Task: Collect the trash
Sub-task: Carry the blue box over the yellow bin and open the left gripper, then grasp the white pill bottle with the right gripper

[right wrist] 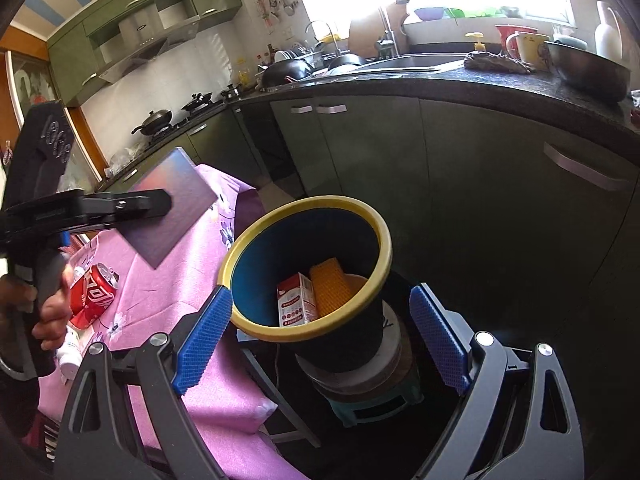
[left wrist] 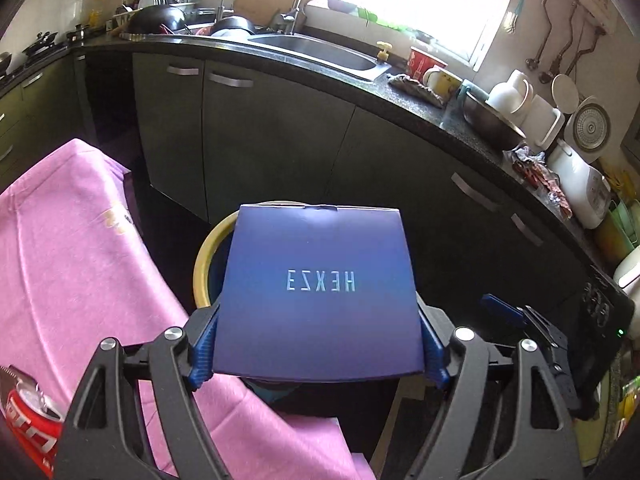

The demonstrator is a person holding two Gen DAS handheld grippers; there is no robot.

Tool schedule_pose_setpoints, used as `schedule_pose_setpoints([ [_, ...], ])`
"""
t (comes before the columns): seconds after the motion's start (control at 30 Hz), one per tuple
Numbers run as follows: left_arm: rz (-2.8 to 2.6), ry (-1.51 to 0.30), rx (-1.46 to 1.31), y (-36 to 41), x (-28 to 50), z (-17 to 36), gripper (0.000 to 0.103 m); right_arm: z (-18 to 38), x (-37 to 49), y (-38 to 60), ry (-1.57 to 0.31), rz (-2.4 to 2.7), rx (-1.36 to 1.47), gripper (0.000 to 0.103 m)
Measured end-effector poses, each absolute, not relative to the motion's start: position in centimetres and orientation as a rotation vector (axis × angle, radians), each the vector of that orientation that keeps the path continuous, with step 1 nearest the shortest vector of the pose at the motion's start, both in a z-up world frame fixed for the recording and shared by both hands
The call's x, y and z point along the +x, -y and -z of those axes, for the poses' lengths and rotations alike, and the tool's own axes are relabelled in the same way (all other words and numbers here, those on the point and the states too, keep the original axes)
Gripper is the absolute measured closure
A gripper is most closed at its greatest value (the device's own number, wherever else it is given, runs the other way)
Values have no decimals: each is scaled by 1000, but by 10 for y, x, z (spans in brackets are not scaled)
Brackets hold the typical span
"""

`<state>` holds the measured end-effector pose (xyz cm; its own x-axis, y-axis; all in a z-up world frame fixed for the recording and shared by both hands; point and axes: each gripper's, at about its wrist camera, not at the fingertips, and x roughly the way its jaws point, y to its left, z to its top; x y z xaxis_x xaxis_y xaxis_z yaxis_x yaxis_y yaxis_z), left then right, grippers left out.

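While the left tongs [left wrist: 318, 344] clamp the blue box [left wrist: 320, 292] above the yellow-rimmed bin [right wrist: 308, 272], the box hides the bin's inside from that camera. Only the right wrist view shows a carton [right wrist: 296, 300] and orange packet [right wrist: 330, 284] inside, framed by the right tongs [right wrist: 320, 336], spread empty. A red can [right wrist: 94, 292] lies on the pink-clothed tabletop [right wrist: 192, 272].

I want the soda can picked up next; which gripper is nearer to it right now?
Left. The left gripper, shut on the blue box, hangs just above the red can on the pink cloth. The right gripper is open beside the table, around the bin.
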<state>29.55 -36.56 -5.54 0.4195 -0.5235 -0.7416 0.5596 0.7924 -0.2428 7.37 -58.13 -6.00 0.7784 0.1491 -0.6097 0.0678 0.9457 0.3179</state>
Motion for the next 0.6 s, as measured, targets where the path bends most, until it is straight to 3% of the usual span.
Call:
schedule_pose_setpoints([
  [0.23,639,-893,0,367,311,52,13,62,66,590,-678,-25,345,13],
  [0.6,567,-653,-17,241,220,-37,7,59,84,561,-702,-112,307,13],
])
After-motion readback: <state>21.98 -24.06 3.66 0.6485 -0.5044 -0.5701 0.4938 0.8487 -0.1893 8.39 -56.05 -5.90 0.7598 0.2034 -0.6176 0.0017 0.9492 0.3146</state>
